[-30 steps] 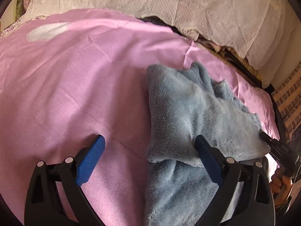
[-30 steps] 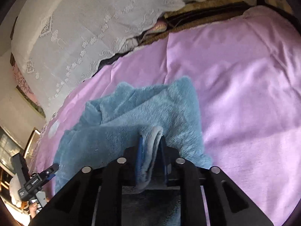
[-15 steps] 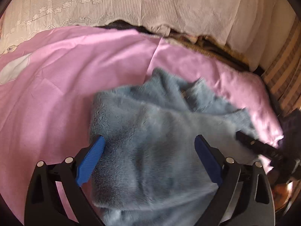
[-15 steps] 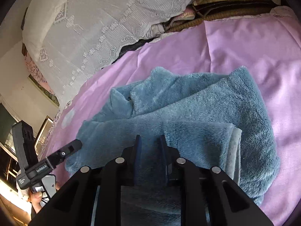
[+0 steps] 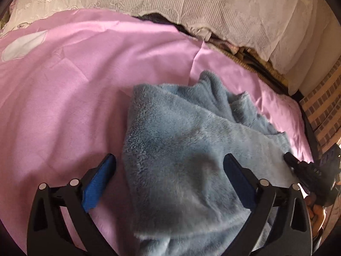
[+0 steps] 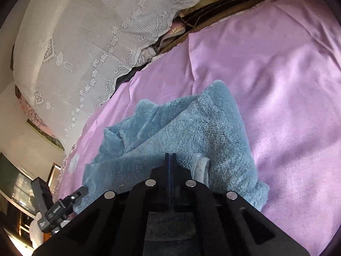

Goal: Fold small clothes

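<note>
Pink bedsheet (image 5: 85,81), lace cover (image 5: 234,10) behind; blue fleece garment (image 5: 191,149) half-folded, bunched at far side. Left tongs (image 5: 169,170) spread over it, pinching nothing; right tongs (image 6: 170,160) just pressed together, empty, beside cuff (image 6: 201,167). Risk: fold springing back unpinned, or spread tongs dragging the pile and undoing it.

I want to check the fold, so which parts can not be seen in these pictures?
- Garment near end: left view, cut off by the bottom edge and left gripper.
- Cuff: right view, partly behind right gripper.
- Garment underside: both views, against the pink sheet.
</note>
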